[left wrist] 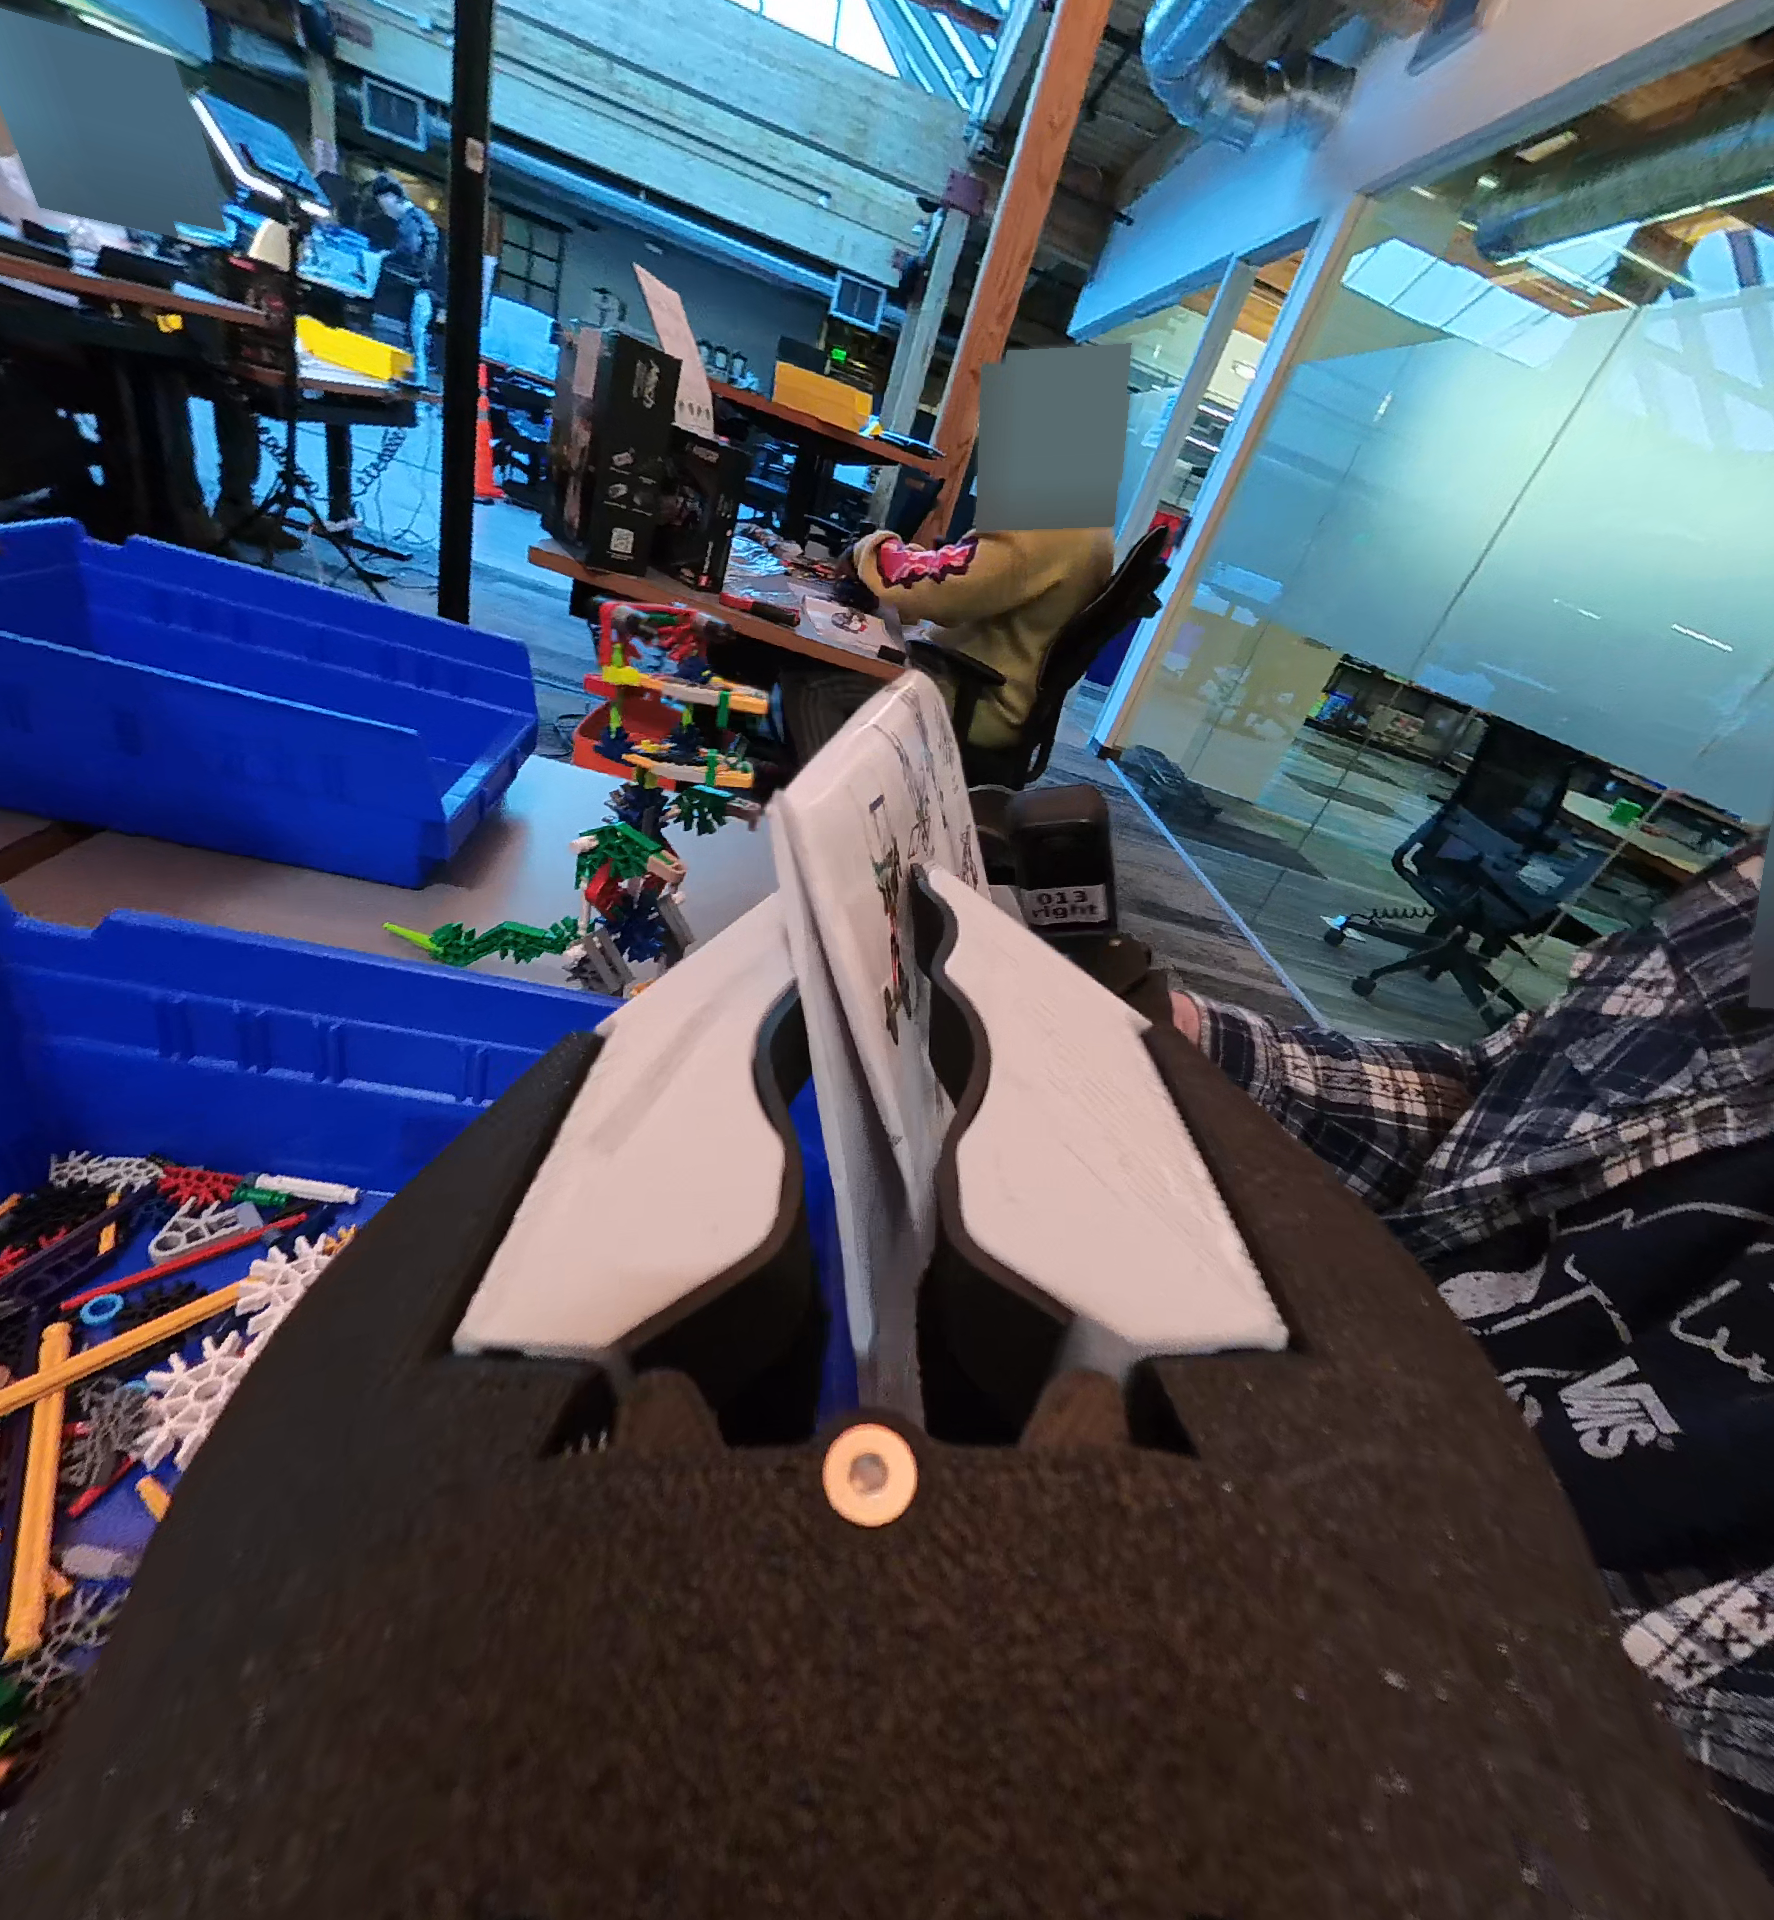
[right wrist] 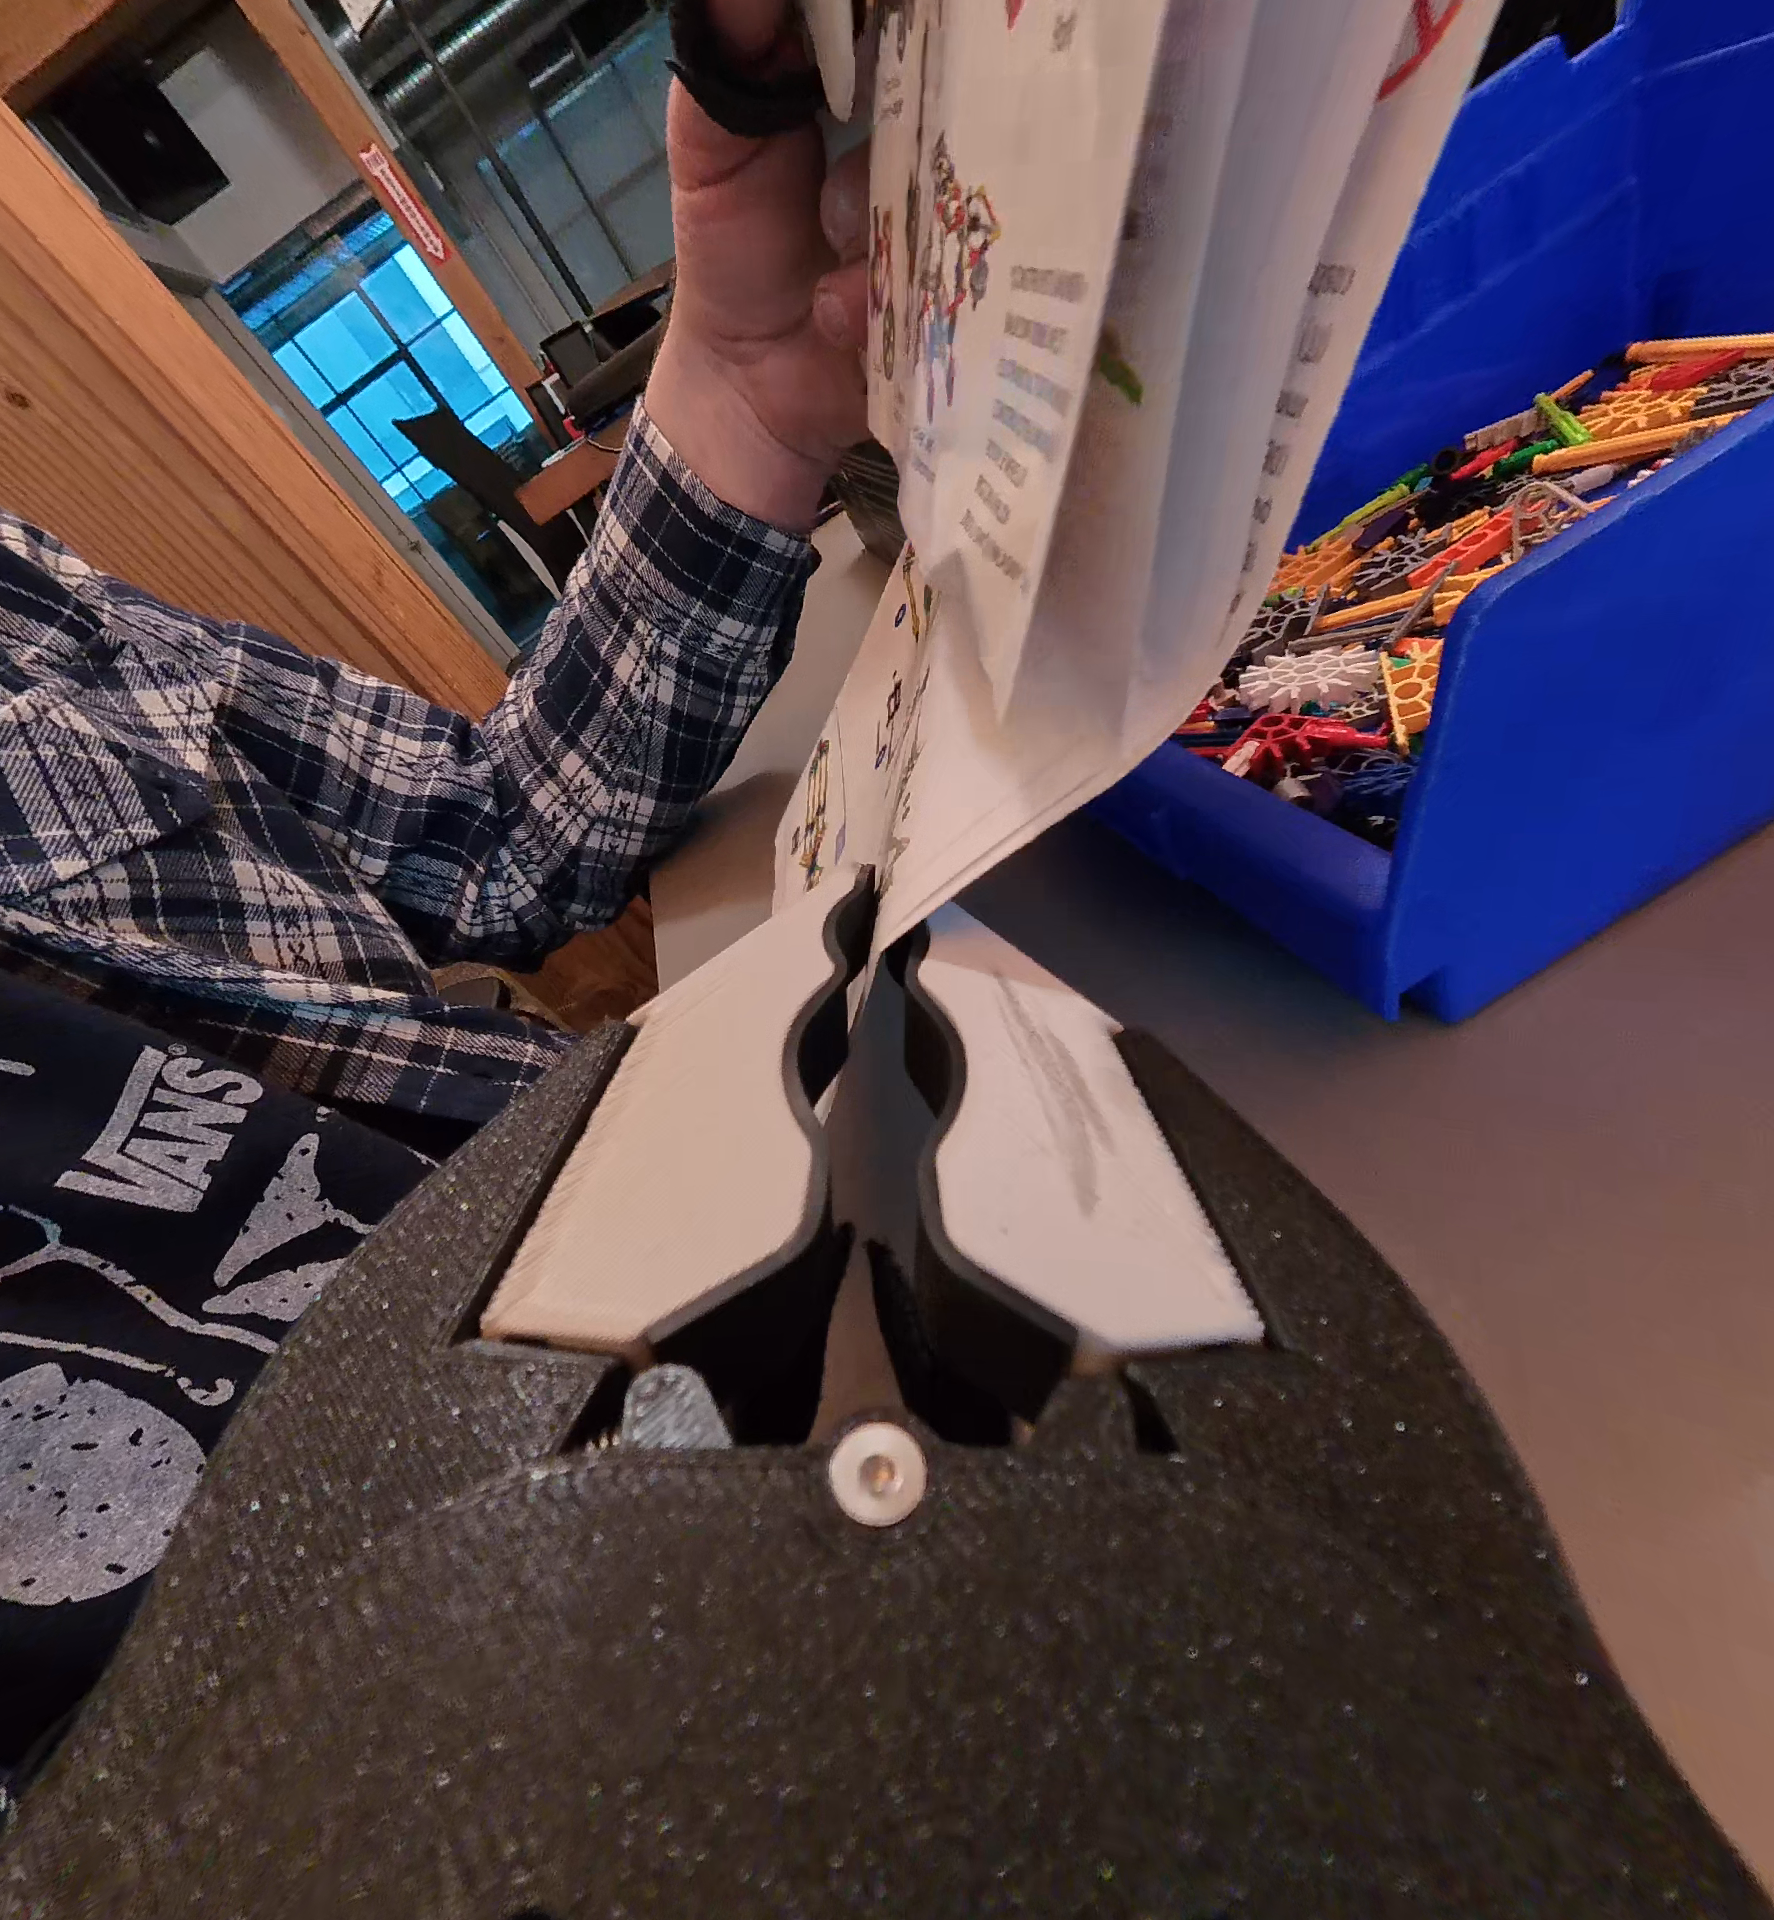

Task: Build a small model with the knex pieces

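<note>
In the left wrist view my left gripper [left wrist: 855,904] is shut on a white illustrated booklet [left wrist: 898,769], which stands edge-on between the fingers and sticks out past the tips. The right gripper's black body [left wrist: 1054,852] shows just behind it. In the right wrist view my right gripper [right wrist: 883,914] is shut on the lower corner of a booklet page [right wrist: 966,790]. The rest of the booklet [right wrist: 1070,364] hangs above it with its pages fanned. A hand [right wrist: 758,343] in a plaid sleeve holds the left gripper at the top edge.
A blue bin [left wrist: 239,1039] of several loose construction-toy rods and connectors sits at the left; it also shows in the right wrist view [right wrist: 1589,810]. A second blue bin [left wrist: 187,707] and a colourful built model [left wrist: 654,790] stand on the grey table [right wrist: 1485,1299]. A seated person [left wrist: 1018,623] works at a far desk. About 20 centimetres separates my left fingertips from my right.
</note>
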